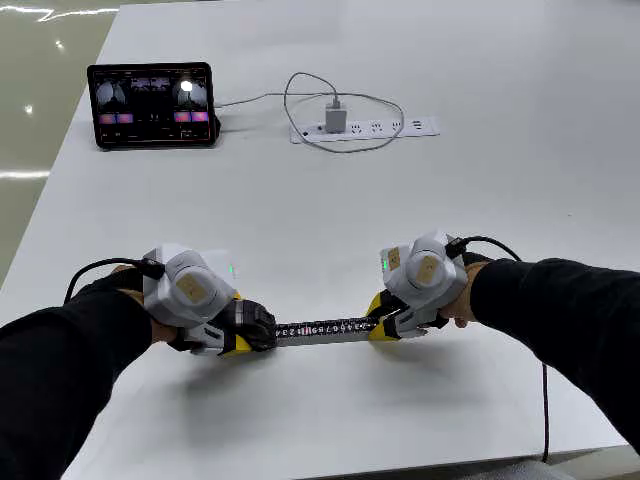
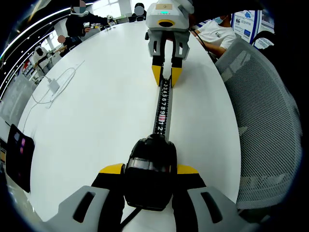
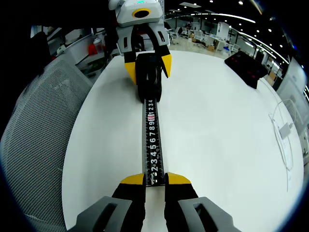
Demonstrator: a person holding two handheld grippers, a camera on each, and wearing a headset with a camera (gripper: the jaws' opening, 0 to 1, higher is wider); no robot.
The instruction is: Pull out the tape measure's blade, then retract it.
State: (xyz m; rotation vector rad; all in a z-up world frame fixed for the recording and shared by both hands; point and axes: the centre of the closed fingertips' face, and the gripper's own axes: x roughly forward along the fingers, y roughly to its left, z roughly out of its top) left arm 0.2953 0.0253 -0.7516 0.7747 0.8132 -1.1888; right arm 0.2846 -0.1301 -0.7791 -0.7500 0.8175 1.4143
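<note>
The black tape measure case (image 1: 252,324) rests low over the white table (image 1: 300,220), with my left gripper (image 1: 238,336) shut on its sides. Its black blade with white numbers (image 1: 325,328) runs out to the right to my right gripper (image 1: 381,322), which is shut on the blade's tip. In the left gripper view the case (image 2: 150,169) sits between the yellow-tipped jaws, and the blade (image 2: 163,108) stretches away to the right gripper (image 2: 166,77). Seen from the right gripper (image 3: 154,180), the blade (image 3: 151,140) leads to the case (image 3: 147,79) in the left gripper (image 3: 147,63).
A tablet (image 1: 152,105) stands at the back left. A white power strip (image 1: 365,128) with a charger (image 1: 335,118) and a looping cable lies behind the middle. A mesh chair (image 2: 260,121) stands by the table's near edge. People sit at the far end.
</note>
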